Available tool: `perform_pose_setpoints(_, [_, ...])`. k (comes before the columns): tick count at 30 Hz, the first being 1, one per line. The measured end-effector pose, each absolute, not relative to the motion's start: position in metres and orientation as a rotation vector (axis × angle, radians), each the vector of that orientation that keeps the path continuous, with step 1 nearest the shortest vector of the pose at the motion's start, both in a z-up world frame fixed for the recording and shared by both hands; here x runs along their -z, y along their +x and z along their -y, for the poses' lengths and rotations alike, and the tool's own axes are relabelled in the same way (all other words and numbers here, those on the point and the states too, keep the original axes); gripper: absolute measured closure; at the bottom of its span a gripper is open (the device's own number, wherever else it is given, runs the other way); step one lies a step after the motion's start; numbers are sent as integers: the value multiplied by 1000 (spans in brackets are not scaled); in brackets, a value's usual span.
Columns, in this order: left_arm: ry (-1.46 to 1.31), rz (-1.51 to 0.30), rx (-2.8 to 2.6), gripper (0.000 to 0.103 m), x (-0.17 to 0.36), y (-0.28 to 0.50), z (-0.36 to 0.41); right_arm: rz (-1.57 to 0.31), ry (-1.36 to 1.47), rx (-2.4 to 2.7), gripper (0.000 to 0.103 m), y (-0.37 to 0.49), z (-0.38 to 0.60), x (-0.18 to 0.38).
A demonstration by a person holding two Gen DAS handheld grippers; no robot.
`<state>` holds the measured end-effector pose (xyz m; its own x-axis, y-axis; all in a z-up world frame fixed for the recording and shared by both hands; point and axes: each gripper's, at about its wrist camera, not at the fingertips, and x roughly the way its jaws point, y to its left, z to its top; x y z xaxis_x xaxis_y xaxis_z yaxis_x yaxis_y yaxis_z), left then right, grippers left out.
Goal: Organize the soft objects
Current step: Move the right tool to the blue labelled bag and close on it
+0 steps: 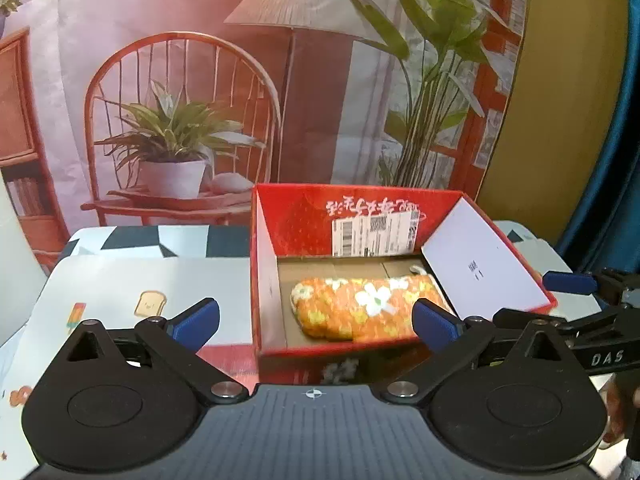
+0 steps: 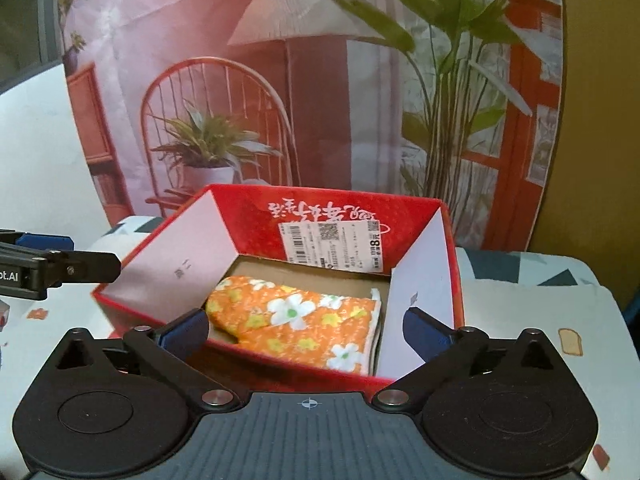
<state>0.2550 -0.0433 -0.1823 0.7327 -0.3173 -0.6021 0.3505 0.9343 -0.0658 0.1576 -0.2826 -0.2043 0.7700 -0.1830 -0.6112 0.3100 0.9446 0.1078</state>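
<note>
An orange oven mitt with white and yellow flowers [image 1: 360,306] lies on the floor of an open red cardboard box [image 1: 296,216]. It also shows in the right wrist view [image 2: 304,324], in the same box [image 2: 248,220]. My left gripper [image 1: 316,322] is open and empty, just in front of the box's near wall. My right gripper [image 2: 306,334] is open and empty at the box's near edge, above the mitt. The right gripper shows at the right edge of the left wrist view [image 1: 592,320]; the left gripper shows at the left edge of the right wrist view [image 2: 48,264].
The box stands on a table with a pale printed cloth [image 1: 152,284]. A printed backdrop of a chair, lamp and plants [image 1: 280,80] hangs right behind the table. A blue curtain [image 1: 616,160] is at the far right.
</note>
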Motion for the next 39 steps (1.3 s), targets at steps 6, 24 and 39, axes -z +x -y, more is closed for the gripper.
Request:
perform_pose_setpoints(6, [75,-655,359,0,187,227,37,-610,244,266,0,130,272,201])
perform_pose_setpoints(24, [41,-714,341,0,218,167,24,-636,219,238,0,65,233,223])
perform_pose_setpoints(39, [-25,-818,375,0,248,138,23,-720,272,250,1,30,223,249])
